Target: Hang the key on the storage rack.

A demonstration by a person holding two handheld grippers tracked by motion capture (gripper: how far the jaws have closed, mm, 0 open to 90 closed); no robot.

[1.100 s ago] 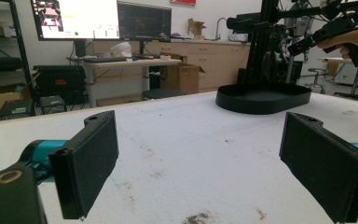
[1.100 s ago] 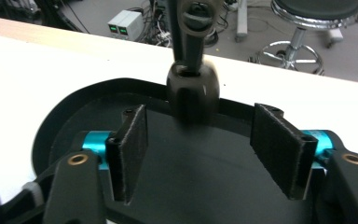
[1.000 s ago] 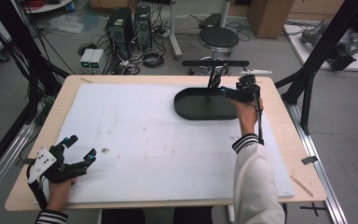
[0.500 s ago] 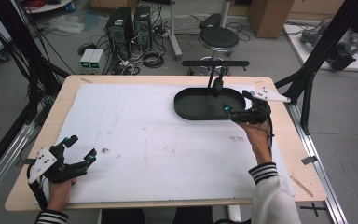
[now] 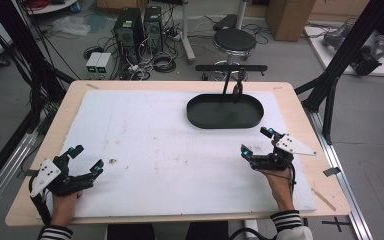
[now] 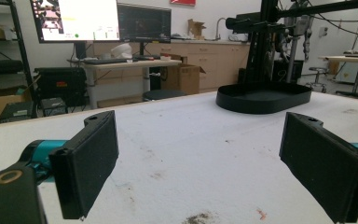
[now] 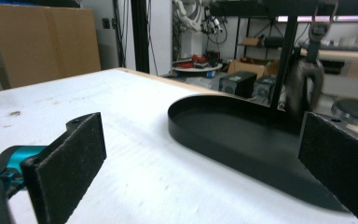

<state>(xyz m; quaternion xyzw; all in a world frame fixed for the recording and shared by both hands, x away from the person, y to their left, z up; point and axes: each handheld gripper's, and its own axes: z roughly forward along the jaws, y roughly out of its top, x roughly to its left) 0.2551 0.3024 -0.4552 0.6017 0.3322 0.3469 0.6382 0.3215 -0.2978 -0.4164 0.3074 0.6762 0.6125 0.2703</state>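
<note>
A wooden tabletop (image 5: pixel 300 107) carries a white mat (image 5: pixel 170 145) that covers most of its surface, marked here and there with small dark smudges. Toward the far right of the mat sits a black oval tray (image 5: pixel 225 111), shallow-walled and lying flat. Just behind the tray's far rim a black stand (image 5: pixel 230 70) rises with a crossbar on top, and a dark hook-like piece (image 5: pixel 238 90) hangs from it over the tray's back edge.

The left gripper (image 5: pixel 82 161) rests low at the near left corner of the mat, held by the person's left hand (image 5: pixel 65 202), a striped cuff showing at the wrist. Its jaws stand wide apart with nothing between them; from the left gripper view they frame bare mat, with the tray well off in the distance.

The right gripper (image 5: pixel 256 141) sits at the near right of the mat, held by the right hand (image 5: pixel 280 182), near the tray but apart from it. Its jaws are also spread wide and hold nothing. The right gripper view looks between them at the tray's near wall and dark floor.

Behind the tabletop a round black stool (image 5: pixel 235 39) stands on the floor, with computer towers (image 5: pixel 140 25) and tangled cables to its left.
</note>
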